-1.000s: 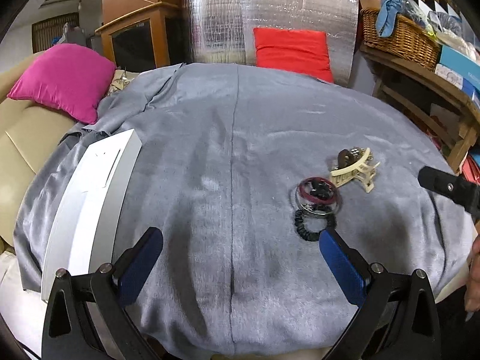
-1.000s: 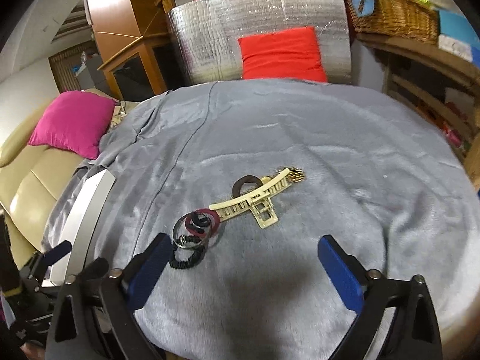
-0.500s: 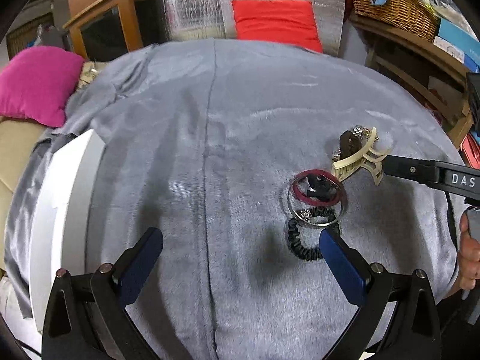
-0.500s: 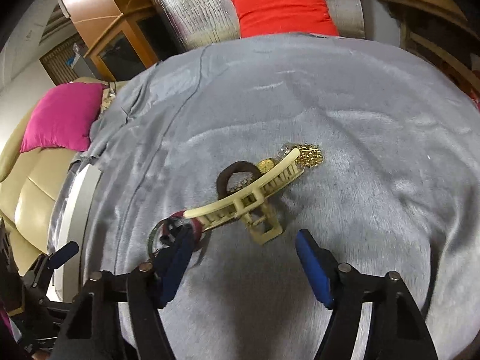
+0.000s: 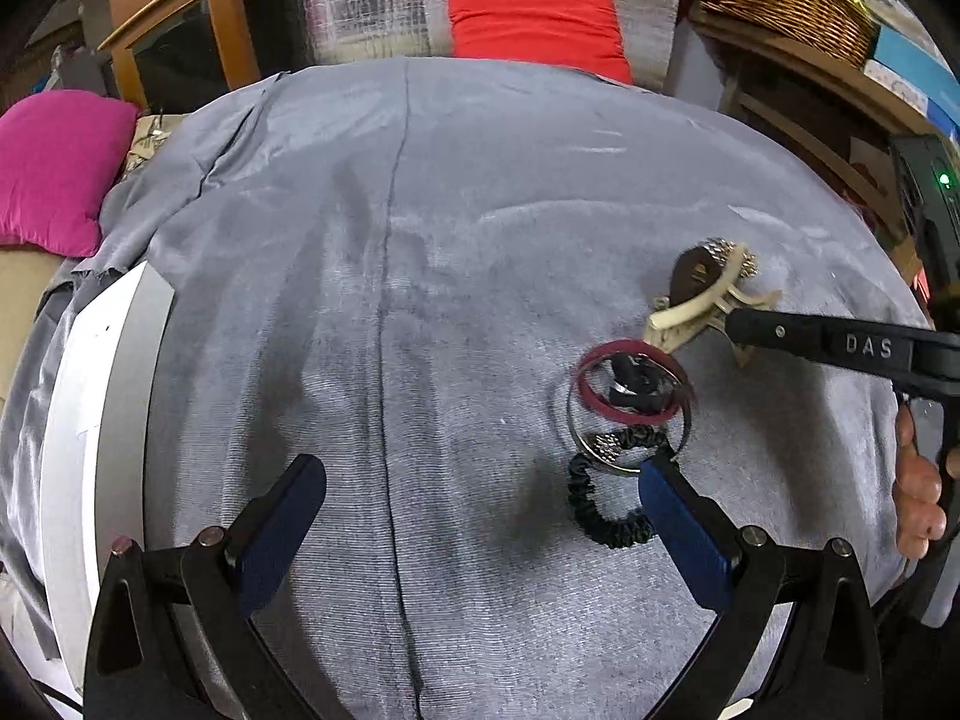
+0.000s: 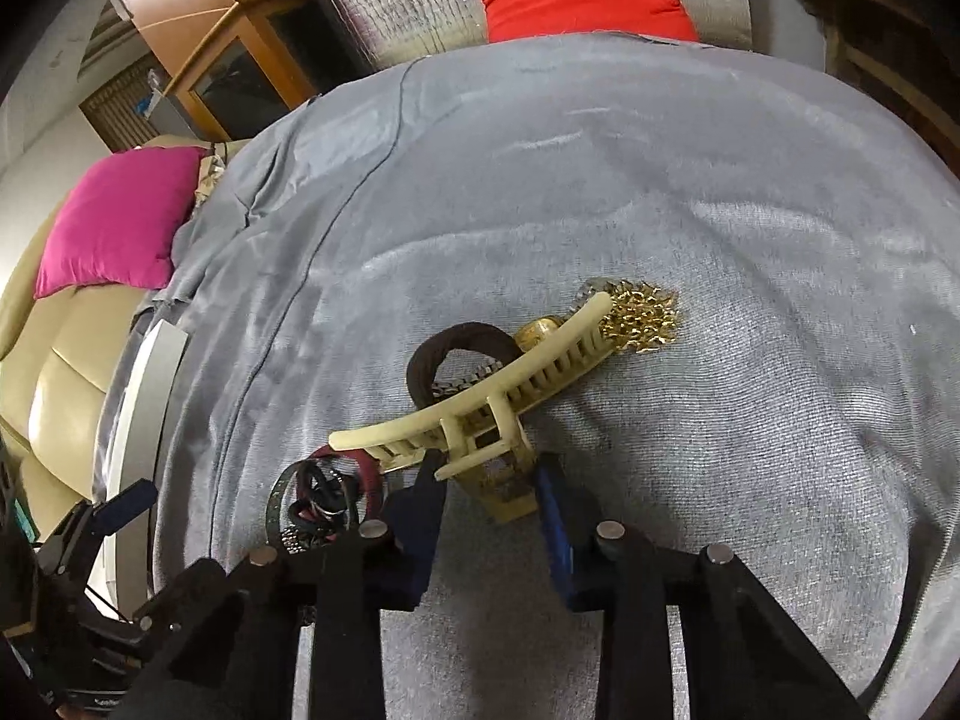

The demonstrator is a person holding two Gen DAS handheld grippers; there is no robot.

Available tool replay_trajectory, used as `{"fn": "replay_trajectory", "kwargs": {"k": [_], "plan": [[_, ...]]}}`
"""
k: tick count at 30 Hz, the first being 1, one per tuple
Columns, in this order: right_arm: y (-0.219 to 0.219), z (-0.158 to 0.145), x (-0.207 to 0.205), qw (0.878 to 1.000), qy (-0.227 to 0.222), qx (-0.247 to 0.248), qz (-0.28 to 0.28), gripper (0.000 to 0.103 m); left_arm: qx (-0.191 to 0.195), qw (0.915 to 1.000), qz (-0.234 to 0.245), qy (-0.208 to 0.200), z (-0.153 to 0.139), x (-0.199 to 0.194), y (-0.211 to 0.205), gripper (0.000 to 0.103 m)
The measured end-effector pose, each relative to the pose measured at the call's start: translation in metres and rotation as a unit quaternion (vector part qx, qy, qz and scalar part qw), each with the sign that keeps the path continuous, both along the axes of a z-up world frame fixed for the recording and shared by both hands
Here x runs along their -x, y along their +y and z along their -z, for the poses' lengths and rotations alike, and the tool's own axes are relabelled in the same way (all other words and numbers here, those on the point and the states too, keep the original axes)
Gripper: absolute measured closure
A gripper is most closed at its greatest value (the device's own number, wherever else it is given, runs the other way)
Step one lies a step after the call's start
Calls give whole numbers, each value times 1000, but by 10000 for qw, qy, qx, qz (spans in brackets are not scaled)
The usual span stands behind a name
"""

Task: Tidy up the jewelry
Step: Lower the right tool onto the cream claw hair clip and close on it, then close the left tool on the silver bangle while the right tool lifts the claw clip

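In the left wrist view, the left gripper (image 5: 480,492) has sunk closer, its jaws wide open over bare grey cloth (image 5: 420,240); a black stretchy hair tie (image 5: 606,498) lies by the right jaw.

In the right wrist view, the right gripper (image 6: 489,501), open a second ago, is closing its jaws around the cream plastic claw hair clip (image 6: 480,402)'s handle, so lifting looks next.
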State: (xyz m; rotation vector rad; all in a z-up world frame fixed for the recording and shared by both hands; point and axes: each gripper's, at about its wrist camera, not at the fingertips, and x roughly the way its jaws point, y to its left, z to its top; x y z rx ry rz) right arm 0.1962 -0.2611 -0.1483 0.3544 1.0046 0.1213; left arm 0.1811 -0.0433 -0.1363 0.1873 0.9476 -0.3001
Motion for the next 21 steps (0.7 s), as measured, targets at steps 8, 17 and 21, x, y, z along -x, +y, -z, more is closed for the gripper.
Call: {"fn": "replay_trajectory", "kwargs": {"k": [8, 17, 21], "plan": [[-9, -1, -1, 9997, -162, -109, 163, 71, -19, 9992, 338, 209, 8, 0, -12, 0], [-27, -4, -11, 9983, -323, 83, 488, 71, 711, 9939, 592, 608, 7, -26, -11, 23], [-32, -3, -17, 9983, -306, -31, 490, 71, 879, 9886, 743, 968, 15, -38, -16, 51]]}}
